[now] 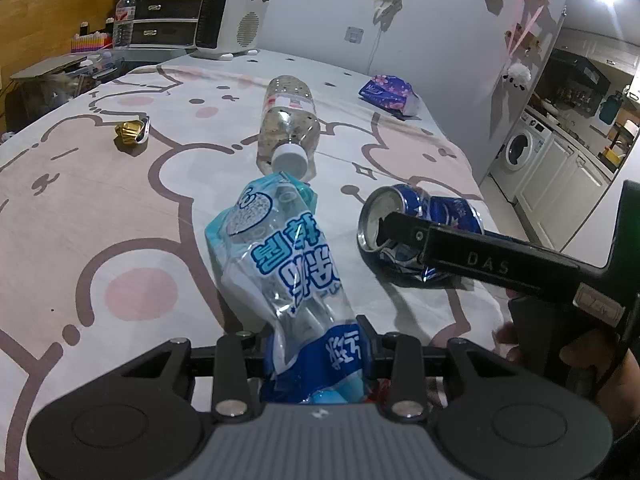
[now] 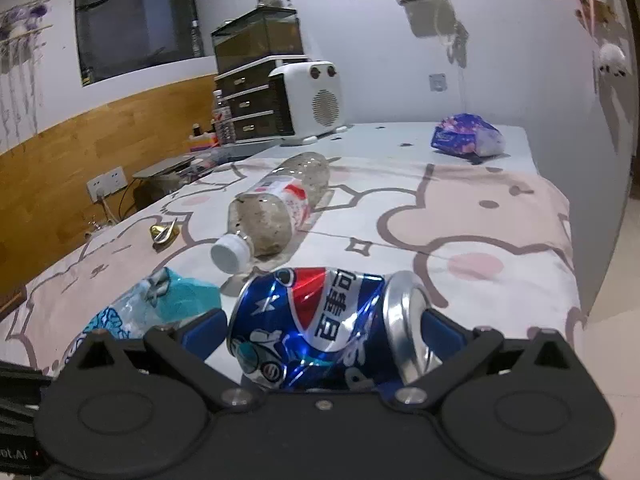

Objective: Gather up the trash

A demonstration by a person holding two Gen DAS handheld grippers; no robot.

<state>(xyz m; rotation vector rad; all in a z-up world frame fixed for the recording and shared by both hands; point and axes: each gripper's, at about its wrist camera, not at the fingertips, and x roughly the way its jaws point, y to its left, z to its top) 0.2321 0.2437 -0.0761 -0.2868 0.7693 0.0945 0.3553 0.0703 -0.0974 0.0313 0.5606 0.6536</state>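
In the left wrist view my left gripper [image 1: 320, 340] is shut on the lower end of a crumpled clear and blue plastic pouch [image 1: 280, 256], which sticks up and forward over the bear-print tablecloth [image 1: 100, 208]. A crushed blue Pepsi can [image 2: 312, 320] lies on its side on the cloth. My right gripper [image 2: 324, 320] stands open around it, one blue pad at each end. From the left wrist, a black right finger [image 1: 404, 232] crosses the can [image 1: 436, 208] at its silver top. The pouch [image 2: 160, 300] shows left of the can.
A capped clear bottle [image 1: 288, 120] with gritty contents lies beyond the pouch. A gold wrapper [image 1: 130, 132] sits at the left, a purple-blue packet [image 1: 390, 94] at the far right. A white heater [image 1: 232, 20] and drawers stand at the back. The table's edge [image 2: 568, 264] drops off just right of the can.
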